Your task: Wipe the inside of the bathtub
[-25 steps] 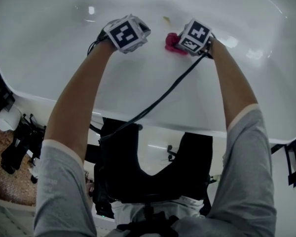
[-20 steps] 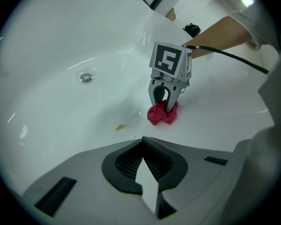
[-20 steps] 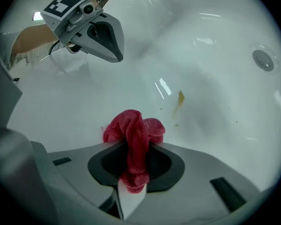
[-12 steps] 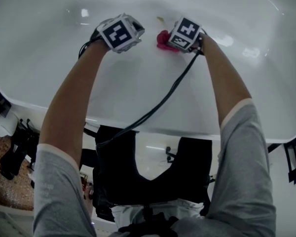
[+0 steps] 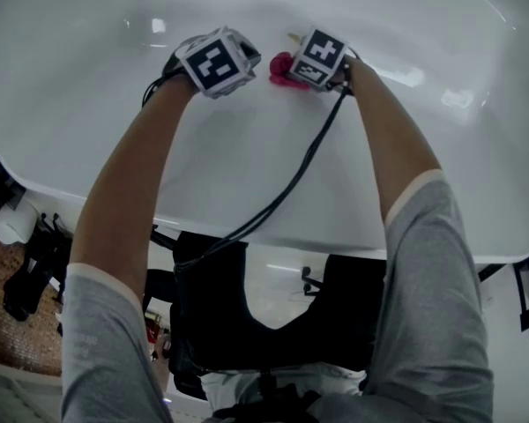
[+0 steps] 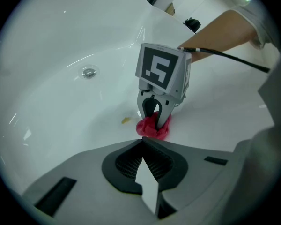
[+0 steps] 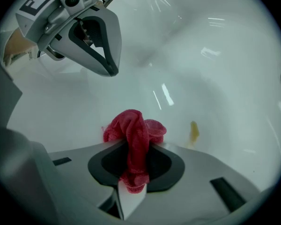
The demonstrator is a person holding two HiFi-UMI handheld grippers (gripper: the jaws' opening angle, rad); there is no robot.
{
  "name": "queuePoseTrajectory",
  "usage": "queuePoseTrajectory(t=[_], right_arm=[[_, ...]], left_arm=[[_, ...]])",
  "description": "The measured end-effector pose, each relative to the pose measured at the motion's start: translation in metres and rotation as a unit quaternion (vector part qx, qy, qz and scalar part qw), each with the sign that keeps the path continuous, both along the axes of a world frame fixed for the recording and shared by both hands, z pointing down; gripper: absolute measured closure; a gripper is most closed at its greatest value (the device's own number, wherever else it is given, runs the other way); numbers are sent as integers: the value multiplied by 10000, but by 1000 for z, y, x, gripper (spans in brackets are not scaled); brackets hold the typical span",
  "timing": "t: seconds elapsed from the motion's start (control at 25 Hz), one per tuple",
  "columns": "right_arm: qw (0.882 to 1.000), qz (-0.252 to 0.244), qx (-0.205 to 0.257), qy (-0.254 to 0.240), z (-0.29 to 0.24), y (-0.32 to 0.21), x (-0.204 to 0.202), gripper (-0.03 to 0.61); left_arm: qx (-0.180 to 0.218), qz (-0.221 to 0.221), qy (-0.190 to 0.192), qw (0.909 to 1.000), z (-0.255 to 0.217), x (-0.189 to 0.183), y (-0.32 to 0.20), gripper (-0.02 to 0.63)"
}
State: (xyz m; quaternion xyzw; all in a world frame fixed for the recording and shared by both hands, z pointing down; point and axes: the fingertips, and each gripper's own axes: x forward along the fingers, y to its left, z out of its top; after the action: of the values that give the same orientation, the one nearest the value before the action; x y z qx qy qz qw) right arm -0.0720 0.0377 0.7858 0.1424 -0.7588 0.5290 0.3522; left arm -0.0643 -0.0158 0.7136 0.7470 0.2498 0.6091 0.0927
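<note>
The white bathtub fills the head view. A crumpled red cloth rests on the tub floor, and my right gripper is shut on it. In the right gripper view the red cloth is pinched between the jaws and bunches out in front of them. Just left of the cloth, my left gripper hovers with its jaws closed together on nothing. From the left gripper view, the left gripper points at the right gripper pressing the cloth down. A small yellow speck lies beside the cloth.
The tub's drain sits farther along the floor. A black cable runs from the right gripper back over the near rim. Dark gear hangs at the person's chest below the rim.
The right gripper has slid the red cloth leftward across the tub floor, closer to the left gripper and the yellow speck. The left gripper has hardly moved.
</note>
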Motion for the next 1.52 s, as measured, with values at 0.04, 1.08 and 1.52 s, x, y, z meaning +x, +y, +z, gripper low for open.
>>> queuePoseTrajectory(t=[0.04, 1.08, 1.52], right_arm=[[9999, -71, -109, 57, 1, 9, 8, 485], [9969, -382, 501, 479, 44, -21, -4, 486], [9959, 152, -130, 878, 54, 25, 42, 485]], left_arm=[[-3, 35, -4, 10000, 0, 0, 3, 609], [2, 118, -182, 9998, 26, -17, -7, 609], [-113, 168, -122, 9997, 24, -9, 12, 609]])
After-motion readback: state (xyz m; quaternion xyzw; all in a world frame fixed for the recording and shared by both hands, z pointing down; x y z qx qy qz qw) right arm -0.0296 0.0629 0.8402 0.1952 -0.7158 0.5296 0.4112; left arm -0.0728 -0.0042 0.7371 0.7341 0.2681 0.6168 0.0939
